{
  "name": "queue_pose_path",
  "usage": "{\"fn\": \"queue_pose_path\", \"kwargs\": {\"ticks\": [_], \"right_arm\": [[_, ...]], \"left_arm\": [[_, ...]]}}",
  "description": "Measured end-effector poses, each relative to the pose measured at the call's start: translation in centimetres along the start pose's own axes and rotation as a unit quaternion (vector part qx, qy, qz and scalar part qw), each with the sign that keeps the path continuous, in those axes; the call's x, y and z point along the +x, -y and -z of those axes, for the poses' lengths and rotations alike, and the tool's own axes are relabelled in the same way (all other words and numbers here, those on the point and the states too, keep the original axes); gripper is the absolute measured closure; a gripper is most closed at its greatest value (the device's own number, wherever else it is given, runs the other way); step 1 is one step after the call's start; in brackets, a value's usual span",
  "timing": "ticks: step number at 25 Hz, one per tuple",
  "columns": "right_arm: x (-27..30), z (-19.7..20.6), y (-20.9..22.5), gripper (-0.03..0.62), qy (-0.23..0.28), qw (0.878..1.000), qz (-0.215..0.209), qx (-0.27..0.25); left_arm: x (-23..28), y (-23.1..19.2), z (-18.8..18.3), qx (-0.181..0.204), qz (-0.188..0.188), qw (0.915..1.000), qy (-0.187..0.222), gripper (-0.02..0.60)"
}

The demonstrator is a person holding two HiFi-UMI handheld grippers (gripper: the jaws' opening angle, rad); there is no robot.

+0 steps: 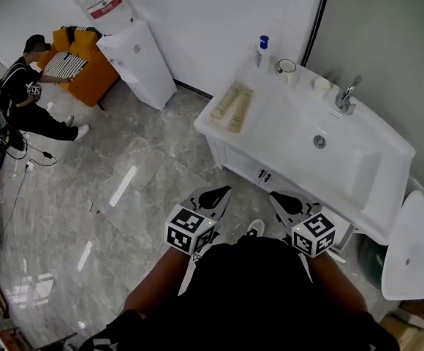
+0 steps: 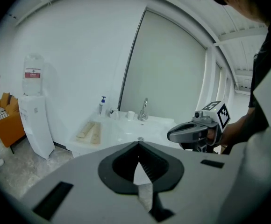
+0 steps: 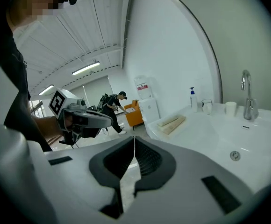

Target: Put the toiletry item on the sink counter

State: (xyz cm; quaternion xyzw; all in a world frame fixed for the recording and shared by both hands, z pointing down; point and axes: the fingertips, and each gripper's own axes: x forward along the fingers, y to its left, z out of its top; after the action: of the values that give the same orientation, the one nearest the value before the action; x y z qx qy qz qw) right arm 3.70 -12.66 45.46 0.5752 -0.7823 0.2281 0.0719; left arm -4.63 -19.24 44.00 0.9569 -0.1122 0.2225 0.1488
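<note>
Two beige toiletry tubes (image 1: 231, 107) lie side by side on the left end of the white sink counter (image 1: 285, 148). They also show in the left gripper view (image 2: 89, 129) and the right gripper view (image 3: 171, 122). A blue-capped pump bottle (image 1: 263, 47) and two cups stand at the counter's back edge near the faucet (image 1: 347, 96). My left gripper (image 1: 210, 199) and right gripper (image 1: 289, 203) hang side by side in front of the counter, short of its edge. Both are shut with nothing between the jaws (image 2: 138, 143) (image 3: 134, 139).
A white water dispenser (image 1: 135, 61) stands against the wall at the left. Beside it is an orange chair (image 1: 80, 64), where a person (image 1: 29, 93) crouches. A white toilet lid (image 1: 413, 247) is at the right. The floor is grey marble tile.
</note>
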Motion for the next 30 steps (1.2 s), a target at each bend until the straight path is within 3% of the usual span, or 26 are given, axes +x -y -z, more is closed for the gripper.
{"fn": "queue_pose_path", "kwargs": {"ticks": [7, 13, 18, 30], "right_arm": [[1.4, -1.1, 4.8, 0.591, 0.003, 1.000, 0.010, 0.004], [2.8, -1.2, 6.3, 0.591, 0.000, 0.999, 0.024, 0.024], [5.3, -2.1, 6.8, 0.591, -0.004, 0.999, 0.043, 0.028], [15.8, -4.4, 8.9, 0.589, -0.023, 0.992, 0.117, 0.036]], "left_arm": [[4.9, -2.2, -1.8, 0.004, 0.005, 0.9999, -0.012, 0.581], [6.8, -3.7, -2.4, 0.022, 0.026, 0.9990, -0.030, 0.581], [8.0, -6.7, -3.2, 0.021, 0.045, 0.9981, -0.036, 0.581], [10.5, -16.6, -4.7, 0.062, 0.085, 0.9921, -0.067, 0.581]]}}
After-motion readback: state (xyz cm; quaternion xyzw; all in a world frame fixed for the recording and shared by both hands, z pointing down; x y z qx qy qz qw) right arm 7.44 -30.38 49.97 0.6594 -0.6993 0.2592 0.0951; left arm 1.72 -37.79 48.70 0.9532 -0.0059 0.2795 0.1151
